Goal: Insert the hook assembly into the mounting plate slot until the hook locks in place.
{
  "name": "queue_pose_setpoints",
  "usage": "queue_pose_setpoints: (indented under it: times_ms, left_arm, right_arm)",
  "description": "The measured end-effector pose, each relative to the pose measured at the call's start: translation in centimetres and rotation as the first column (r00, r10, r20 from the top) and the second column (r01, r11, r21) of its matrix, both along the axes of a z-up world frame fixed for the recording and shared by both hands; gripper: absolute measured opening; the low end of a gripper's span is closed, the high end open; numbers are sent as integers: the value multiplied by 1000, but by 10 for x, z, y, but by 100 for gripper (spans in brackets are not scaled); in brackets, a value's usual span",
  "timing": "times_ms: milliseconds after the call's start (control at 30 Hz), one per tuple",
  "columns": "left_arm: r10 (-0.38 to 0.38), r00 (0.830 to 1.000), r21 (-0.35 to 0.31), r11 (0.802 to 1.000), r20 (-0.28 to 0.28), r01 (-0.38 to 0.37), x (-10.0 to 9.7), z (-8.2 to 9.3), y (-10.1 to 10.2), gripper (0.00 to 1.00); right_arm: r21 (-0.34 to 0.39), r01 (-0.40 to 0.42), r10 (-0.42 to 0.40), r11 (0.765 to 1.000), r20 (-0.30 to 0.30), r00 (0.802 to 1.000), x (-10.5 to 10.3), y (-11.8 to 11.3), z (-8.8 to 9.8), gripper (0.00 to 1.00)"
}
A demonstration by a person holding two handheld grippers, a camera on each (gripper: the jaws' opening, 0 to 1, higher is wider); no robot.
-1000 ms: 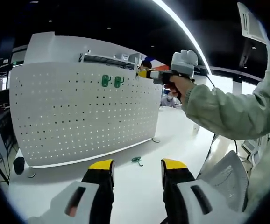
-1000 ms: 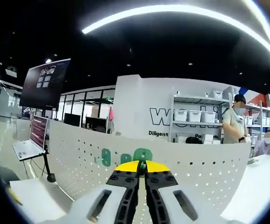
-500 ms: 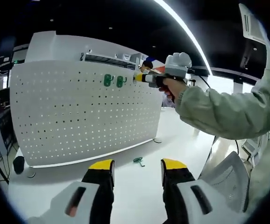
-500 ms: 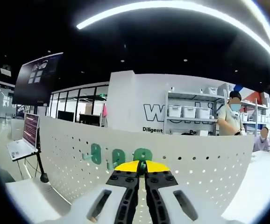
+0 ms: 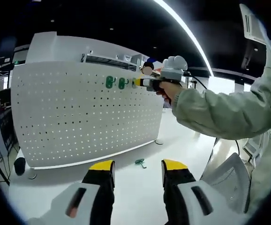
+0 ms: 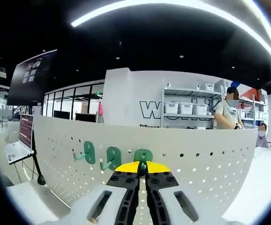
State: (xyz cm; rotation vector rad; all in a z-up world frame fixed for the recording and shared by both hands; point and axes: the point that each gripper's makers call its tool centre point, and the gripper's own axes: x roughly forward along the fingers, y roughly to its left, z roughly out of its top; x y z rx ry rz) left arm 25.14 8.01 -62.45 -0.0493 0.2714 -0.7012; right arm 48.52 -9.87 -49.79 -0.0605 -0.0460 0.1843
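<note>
I am pinching a green hook (image 6: 143,156) in my right tool (image 6: 143,165) at the pegboard (image 5: 79,117); misaligned pegs could jam. My left tool (image 5: 138,165) is hanging apart over the bench (image 5: 140,187).

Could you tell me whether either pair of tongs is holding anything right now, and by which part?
The right tongs are shut on a green hook, pinching its lower end against the white pegboard. The left tongs are open and hold nothing.
</note>
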Motion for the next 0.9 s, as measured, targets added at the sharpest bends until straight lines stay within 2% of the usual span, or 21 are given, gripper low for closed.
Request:
queue_pose_setpoints:
  times_ms: [667,900]
  left_arm:
    - [0,1000,-6,1000,-3,0,3,-1,1,41]
    - [5,1000,-7,1000,-4,-5,3,-2,3,41]
  right_arm:
    - [-38,22,-22,999,2,1000,10,-3,-1,1]
    - [-65,30,-30,997,-1,1000,12,-2,-7,2]
